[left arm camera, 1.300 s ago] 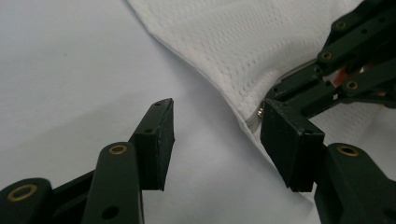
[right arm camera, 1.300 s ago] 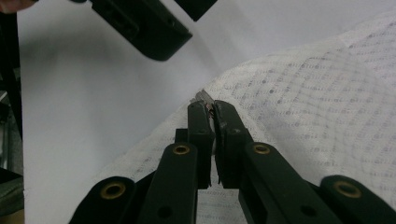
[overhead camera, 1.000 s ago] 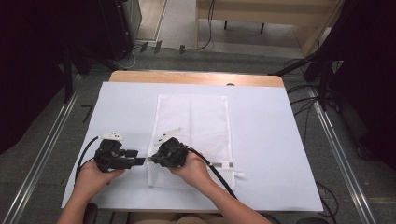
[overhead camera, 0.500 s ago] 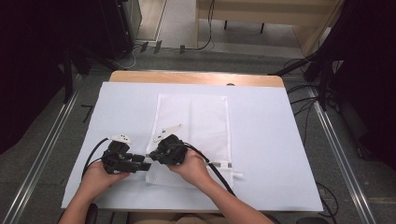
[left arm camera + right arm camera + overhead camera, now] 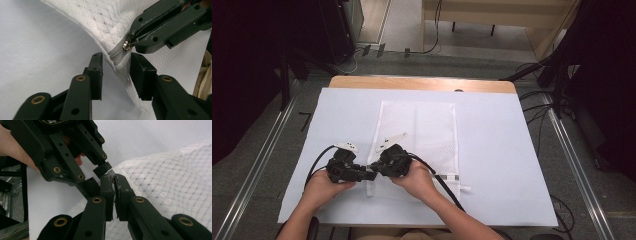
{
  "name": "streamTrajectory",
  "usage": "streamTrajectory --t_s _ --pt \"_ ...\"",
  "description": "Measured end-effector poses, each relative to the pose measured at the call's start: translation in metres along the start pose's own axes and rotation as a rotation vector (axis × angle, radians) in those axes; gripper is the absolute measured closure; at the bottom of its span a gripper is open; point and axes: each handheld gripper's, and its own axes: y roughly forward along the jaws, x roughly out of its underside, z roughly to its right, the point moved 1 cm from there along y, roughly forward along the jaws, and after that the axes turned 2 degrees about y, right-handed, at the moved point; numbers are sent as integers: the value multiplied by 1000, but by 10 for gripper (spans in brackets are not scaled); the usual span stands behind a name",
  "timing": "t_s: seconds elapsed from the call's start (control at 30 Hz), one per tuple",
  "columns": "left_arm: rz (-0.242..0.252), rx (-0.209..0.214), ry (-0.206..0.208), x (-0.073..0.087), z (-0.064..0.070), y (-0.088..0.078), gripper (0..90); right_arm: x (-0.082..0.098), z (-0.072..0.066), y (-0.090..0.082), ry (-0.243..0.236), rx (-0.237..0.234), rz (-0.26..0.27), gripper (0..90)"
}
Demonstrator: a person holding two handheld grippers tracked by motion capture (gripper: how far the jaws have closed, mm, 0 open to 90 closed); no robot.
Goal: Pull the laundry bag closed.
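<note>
Two grippers meet at the near-left corner of the white mesh laundry bag (image 5: pixel 419 140), which lies flat on the pale sheet covering the tabletop (image 5: pixel 512 165), its long axis running from the near edge toward the far edge, a little left of the middle. That corner is lifted off the sheet and everything is crowded there. The right gripper (image 5: pixel 374 166) comes in from the bag's side, jaws clamped tight on the small metal zipper pull (image 5: pixel 126 45). The left gripper (image 5: pixel 371 175) faces it from the left, pointing straight at the corner; its jaws have just been closing and now stand partly open, with the grey zipper tape (image 5: pixel 117 53) and the bag's edge between the pads, which do not yet press on the cloth in the left gripper view. So the tape end sits directly ahead of the left gripper, just short of the pull. My read: the left has to pinch that end so the right can draw the pull away along the bag's edge.
</note>
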Motion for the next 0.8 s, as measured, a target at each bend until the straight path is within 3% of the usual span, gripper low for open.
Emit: streamTrajectory --t_s 0.37,0.8 --pt "-8 -1 -22 -2 -1 -1 857 1 1 0 2 -9 -2 874" --pt "-26 8 -19 -2 1 -1 876 4 4 2 -1 -12 -21 876"
